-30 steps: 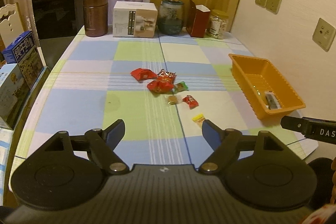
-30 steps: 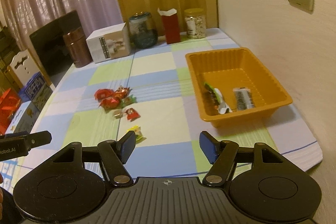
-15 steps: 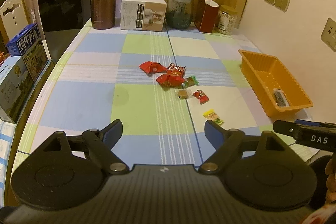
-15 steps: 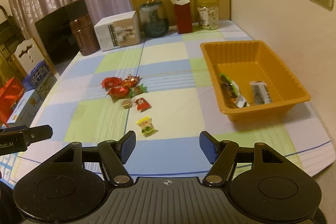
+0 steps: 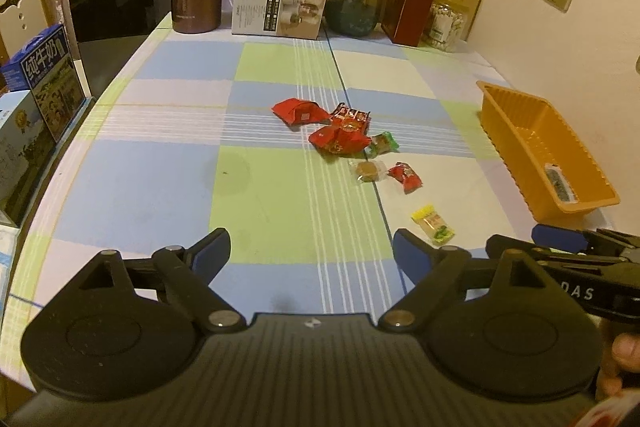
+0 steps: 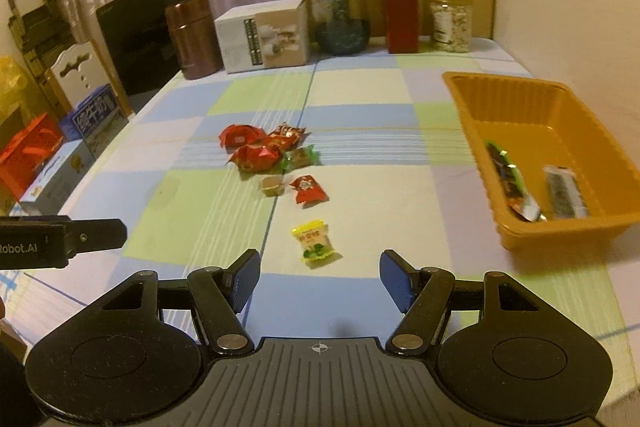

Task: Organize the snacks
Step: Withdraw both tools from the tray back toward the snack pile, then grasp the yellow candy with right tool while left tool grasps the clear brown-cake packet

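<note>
Nearest the cameras, the left gripper point(image 5: 310, 251) hung over the checked tablecloth point(image 5: 160, 179) with its jaws opening and nothing between them, while the right gripper point(image 6: 318, 277) stood with its jaws parted, about half their spread, and likewise gripped nothing. Just beyond the right gripper's fingertips lay a yellow-and-green snack packet point(image 6: 314, 241), flat on a pale square of the cloth and apart from both pads. Farther on, a small red wrapped sweet point(image 6: 309, 189) and a clear-wrapped brown sweet point(image 6: 273, 185) lay side by side; behind them sat a loose cluster of red packets point(image 6: 256, 147) with a green-wrapped sweet point(image 6: 302, 158) at its right edge. To the right, near the wall, stood the orange tray point(image 6: 520, 95), holding a dark bar with a green edge point(image 6: 508, 179) and a grey-wrapped bar point(image 6: 566, 193), the two lying apart on the tray floor. Along the far edge of the table, from left to right, stood a brown canister point(image 6: 194, 35), a white carton point(image 6: 264, 37), a dark glass jar point(image 6: 340, 19), a red box point(image 6: 402, 17) and a clear jar of pale contents point(image 6: 450, 21).
</note>
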`<state>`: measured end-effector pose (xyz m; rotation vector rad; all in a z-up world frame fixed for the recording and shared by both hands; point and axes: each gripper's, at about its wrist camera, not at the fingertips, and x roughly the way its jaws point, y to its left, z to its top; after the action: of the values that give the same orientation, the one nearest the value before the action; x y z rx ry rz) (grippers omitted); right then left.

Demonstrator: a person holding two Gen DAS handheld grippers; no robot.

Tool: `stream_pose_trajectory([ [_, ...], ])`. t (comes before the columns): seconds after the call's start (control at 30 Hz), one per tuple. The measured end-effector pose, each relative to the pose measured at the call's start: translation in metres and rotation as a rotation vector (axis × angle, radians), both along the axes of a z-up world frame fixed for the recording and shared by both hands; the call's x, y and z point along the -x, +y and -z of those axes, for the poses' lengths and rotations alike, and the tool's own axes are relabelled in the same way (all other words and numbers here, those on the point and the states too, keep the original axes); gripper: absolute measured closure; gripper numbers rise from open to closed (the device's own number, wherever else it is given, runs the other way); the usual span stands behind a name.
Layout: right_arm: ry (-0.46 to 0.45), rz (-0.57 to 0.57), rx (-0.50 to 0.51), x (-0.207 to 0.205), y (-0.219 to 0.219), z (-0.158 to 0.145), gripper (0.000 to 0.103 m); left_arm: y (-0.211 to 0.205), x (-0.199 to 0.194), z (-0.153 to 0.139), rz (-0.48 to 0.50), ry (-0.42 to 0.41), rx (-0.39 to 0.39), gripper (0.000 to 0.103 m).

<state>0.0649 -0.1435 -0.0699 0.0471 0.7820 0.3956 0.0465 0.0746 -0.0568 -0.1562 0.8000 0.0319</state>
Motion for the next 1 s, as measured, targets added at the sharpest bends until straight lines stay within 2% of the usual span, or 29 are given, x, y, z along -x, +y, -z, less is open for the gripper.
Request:
stream_pose_trajectory([
  [0.13, -0.013, -0.028, 0.014, -0.015, 0.008, 0.015, 0.036, 0.002, -0.015, 0.012, 0.005, 0.002, -0.018, 0.016],
  [0.33, -0.027, -0.078, 0.051, -0.04, 0.019, 0.038, 0.039, 0.006, -0.036, 0.026, 0.011, 0.028, 0.01, 0.016],
  [0.4, -0.018, -0.092, 0.058, -0.047, 0.021, 0.046, 0.049, 0.006, -0.041, 0.03, 0.011, 0.039, 0.016, 0.016],
  [0.63, 0.0, -0.13, 0.08, -0.062, 0.03, 0.064, 0.057, 0.005, -0.052, 0.044, 0.015, 0.068, 0.034, 0.016],
  [0.87, -0.008, -0.151, 0.093, -0.063, 0.035, 0.07, 0.078, 0.001, -0.058, 0.048, 0.028, 0.074, 0.039, 0.016],
  [1.0, -0.001, -0.128, 0.09, -0.064, 0.031, 0.067, 0.083, -0.005, -0.061, 0.05, 0.041, 0.071, 0.036, 0.017],
])
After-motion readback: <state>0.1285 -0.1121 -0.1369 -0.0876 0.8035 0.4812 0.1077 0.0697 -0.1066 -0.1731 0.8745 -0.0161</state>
